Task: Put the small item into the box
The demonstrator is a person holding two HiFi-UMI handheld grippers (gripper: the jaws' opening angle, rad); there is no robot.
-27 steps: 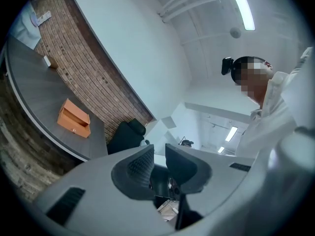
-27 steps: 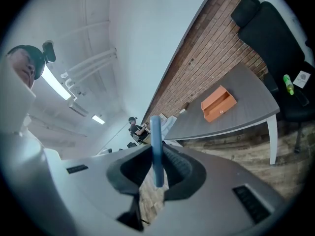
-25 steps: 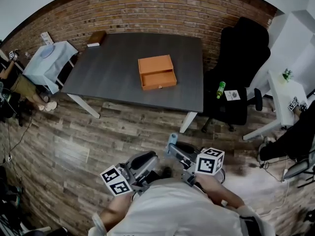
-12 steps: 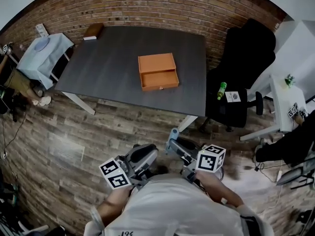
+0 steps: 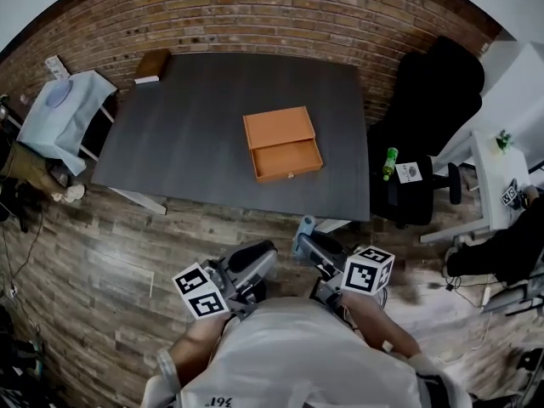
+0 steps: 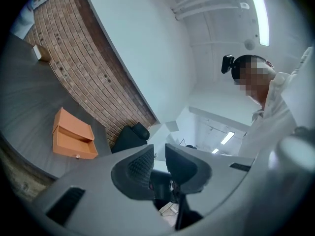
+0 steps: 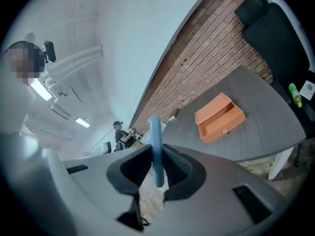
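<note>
While the left gripper [image 6: 159, 154] stands narrowly apart, the right gripper [image 7: 157, 156] pinches a flat blue strip [image 7: 155, 132].

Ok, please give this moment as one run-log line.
left tongs: open, empty | right tongs: shut on small blue item | orange box: on grey table, drawer open

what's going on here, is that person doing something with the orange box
A person stands short of the dark table, a gripper in each hand. The right gripper is shut on a thin blue item that sticks up between its jaws. The left gripper is empty, its jaws a little apart. The orange box sits on the table with its drawer pulled open. Neither gripper is near it, so the item is not yet in the box.
</note>
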